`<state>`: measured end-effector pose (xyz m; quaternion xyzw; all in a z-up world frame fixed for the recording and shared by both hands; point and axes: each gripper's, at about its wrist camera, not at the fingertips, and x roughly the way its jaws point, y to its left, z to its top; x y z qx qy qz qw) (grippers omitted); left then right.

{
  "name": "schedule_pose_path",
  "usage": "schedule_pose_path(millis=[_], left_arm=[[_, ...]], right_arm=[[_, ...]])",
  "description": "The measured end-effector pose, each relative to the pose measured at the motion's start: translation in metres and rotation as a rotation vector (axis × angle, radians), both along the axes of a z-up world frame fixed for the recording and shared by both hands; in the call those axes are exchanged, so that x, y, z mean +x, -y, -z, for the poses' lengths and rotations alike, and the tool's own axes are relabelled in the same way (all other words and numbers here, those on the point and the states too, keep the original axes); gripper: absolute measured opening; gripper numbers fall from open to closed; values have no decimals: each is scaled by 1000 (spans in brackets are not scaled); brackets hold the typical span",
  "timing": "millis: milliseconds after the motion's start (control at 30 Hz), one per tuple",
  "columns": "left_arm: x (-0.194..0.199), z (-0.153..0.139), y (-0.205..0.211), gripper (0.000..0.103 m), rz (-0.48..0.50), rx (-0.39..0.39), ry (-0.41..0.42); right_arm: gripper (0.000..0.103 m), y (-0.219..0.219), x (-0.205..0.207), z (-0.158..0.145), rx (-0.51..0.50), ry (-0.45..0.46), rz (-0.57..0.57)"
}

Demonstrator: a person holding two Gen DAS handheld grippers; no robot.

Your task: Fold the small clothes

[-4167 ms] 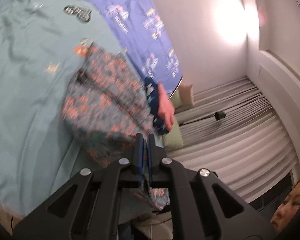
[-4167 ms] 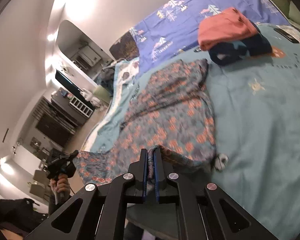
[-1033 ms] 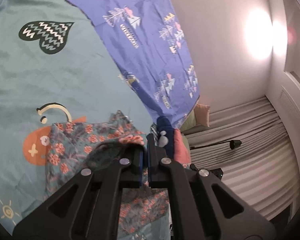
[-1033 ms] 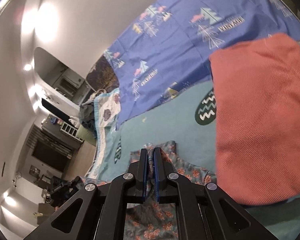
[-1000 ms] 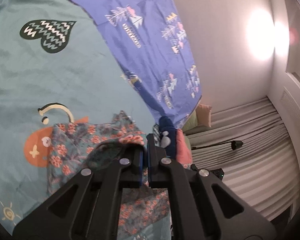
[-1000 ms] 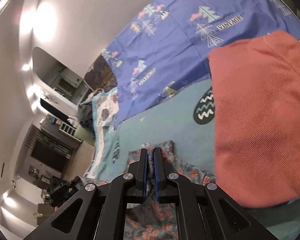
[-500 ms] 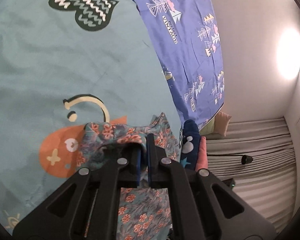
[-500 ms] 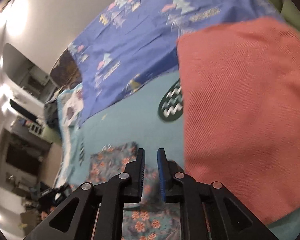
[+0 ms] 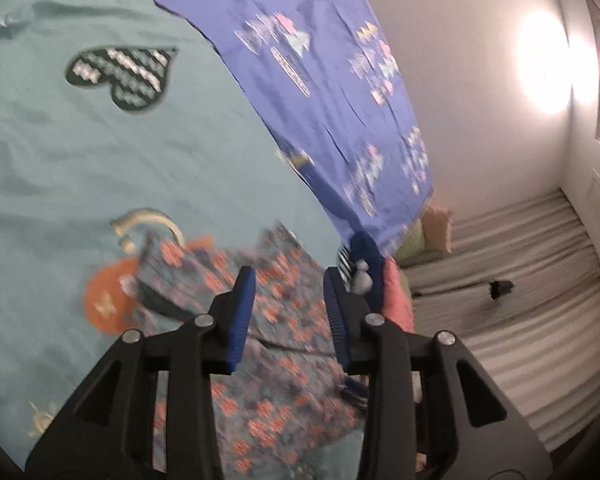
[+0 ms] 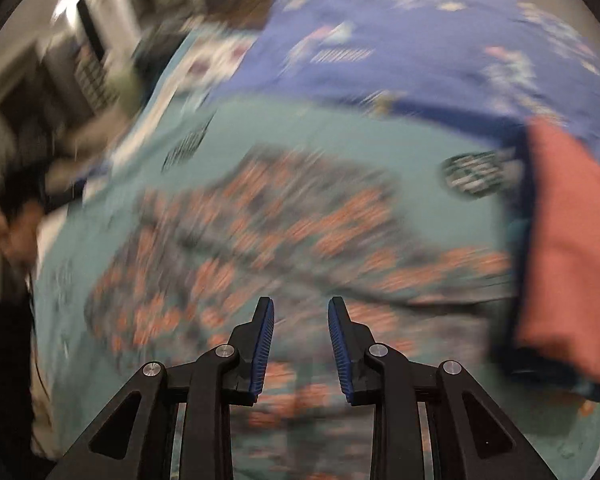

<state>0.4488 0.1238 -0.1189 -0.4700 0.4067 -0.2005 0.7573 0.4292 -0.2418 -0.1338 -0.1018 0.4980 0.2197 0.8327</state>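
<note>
A grey floral garment [image 9: 268, 304] with orange flowers lies folded over on the teal bed cover [image 9: 60, 168]. My left gripper [image 9: 288, 276] hovers just above its far edge with its jaws opening and nothing between the blue pads. The right wrist view is blurred by motion: the same floral garment [image 10: 268, 232] spreads out below my right gripper [image 10: 300, 308], whose jaws are opening, apart and empty. A stack of folded clothes, coral [image 10: 572, 248] on top of dark blue, sits to the right of the garment.
A blue sheet [image 9: 324, 92] with tree prints covers the far part of the bed. Grey curtains [image 9: 520, 320] and pillows lie past the bed's right end. A person [image 10: 16, 228] stands at the left edge in the right wrist view. Furniture shows behind.
Both grippers have let go of the floral garment's edge and opened. The right gripper has swung back and tilted down over the garment. The garment now lies folded on the bed.
</note>
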Motion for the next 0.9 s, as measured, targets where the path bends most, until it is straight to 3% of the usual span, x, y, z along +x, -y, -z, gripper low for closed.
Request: schedule_pose_path(millis=[100, 167, 233, 433, 567, 633, 733, 767, 900], left_arm=[[-11, 6, 14, 41, 57, -4, 4], [-20, 14, 24, 43, 90, 16, -5], [-28, 23, 36, 43, 142, 38, -24], [-40, 63, 61, 43, 217, 212, -107], [-51, 67, 50, 43, 180, 239, -96], [-55, 61, 40, 43, 133, 290, -96], [-57, 45, 28, 48, 94, 313, -70], [-58, 40, 27, 50, 85, 305, -50], [-50, 22, 45, 54, 95, 240, 32]], right_arm=[[28, -35, 9, 34, -40, -38, -21], [28, -52, 20, 46, -102, 10, -20], [28, -61, 35, 49, -102, 16, 1], [29, -50, 102, 28, -126, 107, 188], [29, -29, 123, -19, -72, 319, 303], [31, -11, 119, -43, -13, 364, 350], [48, 5, 102, -61, 5, 375, 341], [53, 8, 93, -62, -3, 368, 321], [53, -1, 40, -36, -28, 281, 187]])
